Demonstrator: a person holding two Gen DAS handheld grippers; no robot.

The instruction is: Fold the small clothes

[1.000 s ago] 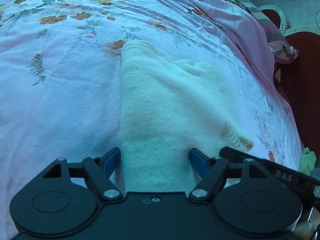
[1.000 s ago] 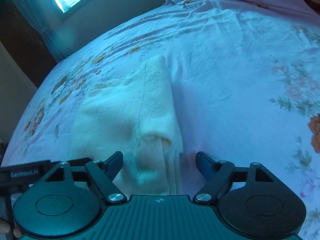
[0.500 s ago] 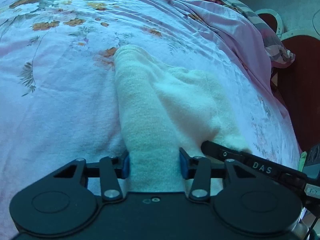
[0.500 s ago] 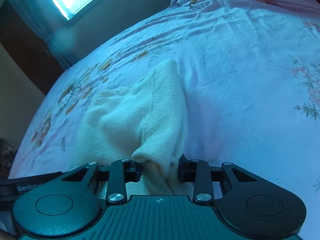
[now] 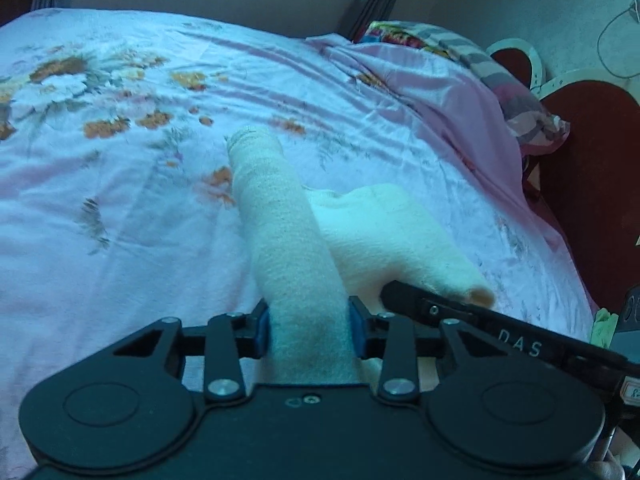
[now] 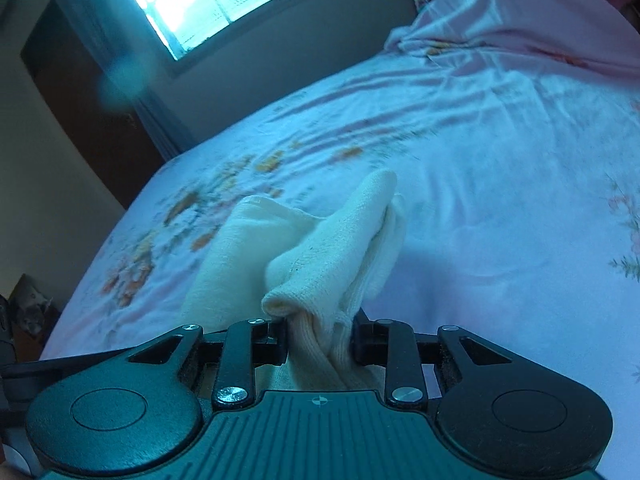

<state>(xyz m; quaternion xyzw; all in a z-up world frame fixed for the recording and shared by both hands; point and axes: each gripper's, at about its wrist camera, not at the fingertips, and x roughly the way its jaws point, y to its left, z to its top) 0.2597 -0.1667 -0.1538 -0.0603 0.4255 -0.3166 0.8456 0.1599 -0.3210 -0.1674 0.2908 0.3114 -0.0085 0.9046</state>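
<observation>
A small cream knit garment [image 5: 288, 240] lies partly on the floral pink bedsheet [image 5: 120, 208], its near end lifted off the bed. My left gripper [image 5: 310, 326] is closing on one bunched near corner, and its blue pads press the fabric from both sides. In the right wrist view the same cream garment [image 6: 328, 256] rises in a fold from the bedsheet [image 6: 500, 200]. My right gripper [image 6: 320, 340] is also closing and pinches the other gathered near corner. The right gripper's black body [image 5: 500, 340] shows beside the left one.
A pillow with a rumpled pink cover [image 5: 460, 92] lies at the bed's far right, next to a dark red headboard [image 5: 592, 168]. A bright window [image 6: 200, 4] and a dark doorway [image 6: 80, 92] stand beyond the bed's far edge. The sheet spreads wide to the left and far side.
Both grippers went from open around the garment's near corners to pinching them. Both then rose, lifting the near edge off the sheet into two raised folds.
</observation>
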